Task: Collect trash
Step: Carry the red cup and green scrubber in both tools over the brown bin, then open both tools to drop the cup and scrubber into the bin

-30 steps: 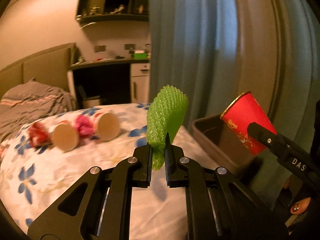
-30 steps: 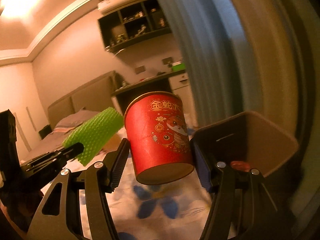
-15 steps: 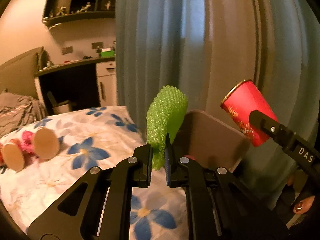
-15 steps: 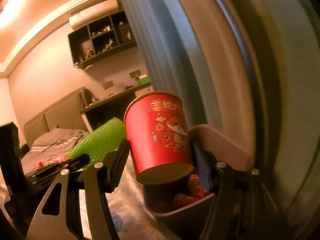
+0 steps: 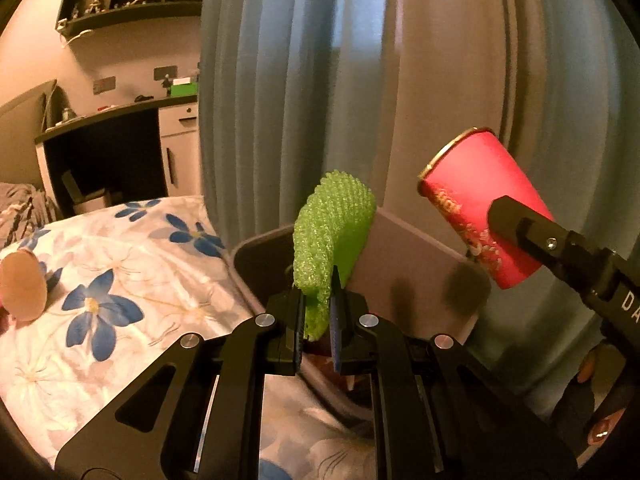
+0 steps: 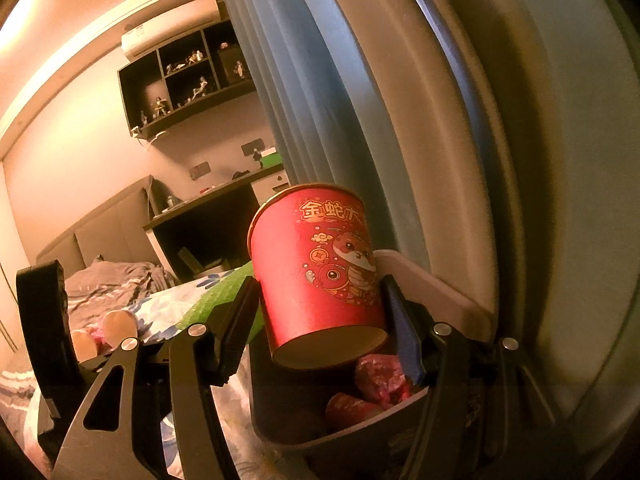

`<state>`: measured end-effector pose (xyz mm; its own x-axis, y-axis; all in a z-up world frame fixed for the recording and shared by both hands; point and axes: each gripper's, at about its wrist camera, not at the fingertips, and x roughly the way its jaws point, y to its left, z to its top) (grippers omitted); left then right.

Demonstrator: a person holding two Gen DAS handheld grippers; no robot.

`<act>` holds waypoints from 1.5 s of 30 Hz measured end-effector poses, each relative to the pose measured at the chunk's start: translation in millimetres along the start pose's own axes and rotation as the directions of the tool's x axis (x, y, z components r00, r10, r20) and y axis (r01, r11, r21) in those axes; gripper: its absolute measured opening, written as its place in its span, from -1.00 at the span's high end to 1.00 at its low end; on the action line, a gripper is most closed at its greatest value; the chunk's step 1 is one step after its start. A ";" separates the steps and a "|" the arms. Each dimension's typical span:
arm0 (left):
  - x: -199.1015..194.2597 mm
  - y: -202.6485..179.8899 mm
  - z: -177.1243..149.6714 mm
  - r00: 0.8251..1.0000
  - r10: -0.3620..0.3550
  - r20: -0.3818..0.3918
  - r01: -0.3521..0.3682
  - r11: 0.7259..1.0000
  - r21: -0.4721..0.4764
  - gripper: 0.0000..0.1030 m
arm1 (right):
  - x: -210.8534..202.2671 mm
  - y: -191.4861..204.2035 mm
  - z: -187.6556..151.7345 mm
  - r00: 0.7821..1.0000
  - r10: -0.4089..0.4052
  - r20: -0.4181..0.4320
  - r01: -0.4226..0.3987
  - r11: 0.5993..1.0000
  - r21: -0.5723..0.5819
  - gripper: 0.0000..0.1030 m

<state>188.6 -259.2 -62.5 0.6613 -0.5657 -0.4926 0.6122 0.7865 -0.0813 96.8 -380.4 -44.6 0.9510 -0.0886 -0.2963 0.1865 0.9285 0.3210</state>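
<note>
Now poised over the grey bin (image 5: 416,248) beside the flowered bed (image 5: 120,280), with a dusky blue curtain (image 5: 320,80) behind; left tongs (image 5: 318,320) clamped together on the lower end of a green foam net sleeve (image 5: 332,236), standing upright above the bin's near rim; right tongs (image 6: 320,320) clamped on a red paper cup (image 6: 316,280), held by its sides, base toward the camera, hanging over the bin's open mouth, where pink and red scraps (image 6: 376,376) already lie; seen from the left, same cup (image 5: 480,212) tilted, well above the far wall. To finish the drop well, probably best to carry both items fully inside the rim before parting the tongs, cup first since it hangs clear already, sleeve shifted a little forward so its light foam cannot catch the edge and tumble onto the bed. Compared with a second earlier, bin now much closer and centred under both loads; bed pushed off to the left; two upturned cups (image 5: 20,284) nearly gone from view, only one showing at the left edge; both grips unchanged.
</note>
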 end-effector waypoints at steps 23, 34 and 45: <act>28.3 -9.6 -8.2 0.997 -0.071 -0.043 0.071 0.997 -0.012 0.58 | 14.6 0.6 -0.2 0.999 -0.013 -0.032 0.014 1.000 0.020 -0.18; -11.8 33.4 -24.6 0.998 0.066 -0.025 -0.069 0.990 -0.127 -0.77 | 34.8 1.9 -7.9 0.997 -0.030 -0.068 0.031 0.999 0.015 -0.20; -105.0 97.4 -50.2 0.920 0.389 0.041 -0.369 0.900 -0.234 -0.88 | 55.5 7.1 -24.8 0.994 -0.069 -0.089 0.066 0.997 -0.034 -0.39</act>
<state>157.0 -110.8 -62.1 0.8645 -0.2253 -0.4493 0.2052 0.9742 -0.0936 144.8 -369.7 -81.1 0.9103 -0.1199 -0.3962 0.2403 0.9324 0.2698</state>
